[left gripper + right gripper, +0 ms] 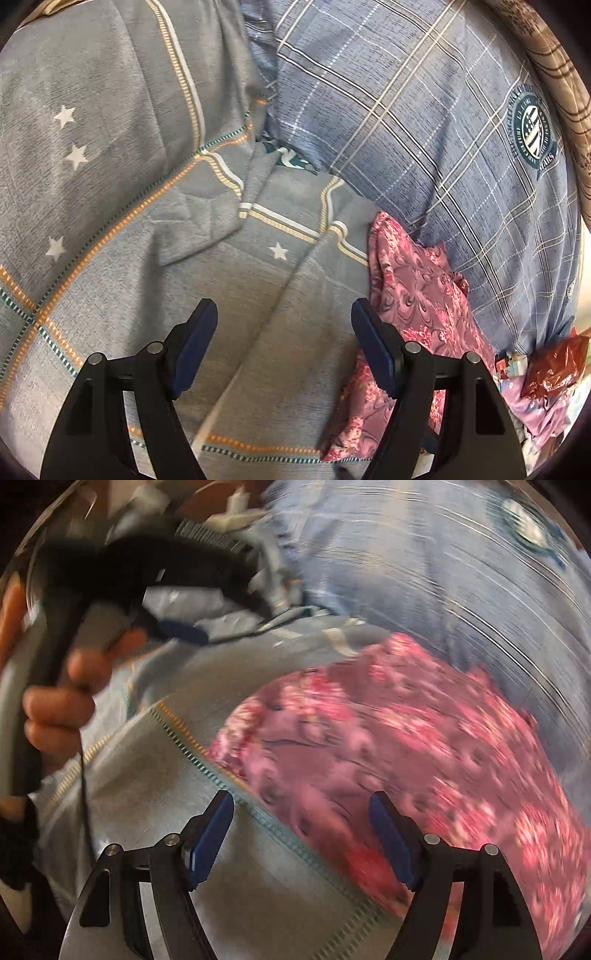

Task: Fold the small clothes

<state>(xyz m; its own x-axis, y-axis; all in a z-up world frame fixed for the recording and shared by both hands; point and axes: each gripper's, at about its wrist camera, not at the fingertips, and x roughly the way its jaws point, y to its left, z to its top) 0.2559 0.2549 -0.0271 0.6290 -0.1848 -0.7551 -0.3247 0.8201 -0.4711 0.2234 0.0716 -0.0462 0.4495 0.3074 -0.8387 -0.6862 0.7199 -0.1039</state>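
A pink floral garment (pixel 417 295) lies crumpled on the grey-blue bedspread (pixel 110 184), against a blue plaid pillow (pixel 424 110). My left gripper (pixel 284 308) stands open over bare bedspread, with the garment just past its right finger. The right wrist view is blurred. There the same garment (pixel 369 738) fills the middle and right. My right gripper (pixel 302 799) is open above the garment's near edge, with nothing pressed between its pads. A person's hand (pixel 62 701) holds the left gripper (pixel 181 631) at the upper left of that view.
The bedspread has white stars and orange-and-teal stripes and is rumpled into folds at its middle. A red foil wrapper (pixel 554 365) and other small bits of cloth lie at the lower right. A patterned edge (pixel 561 81) curves along the far right.
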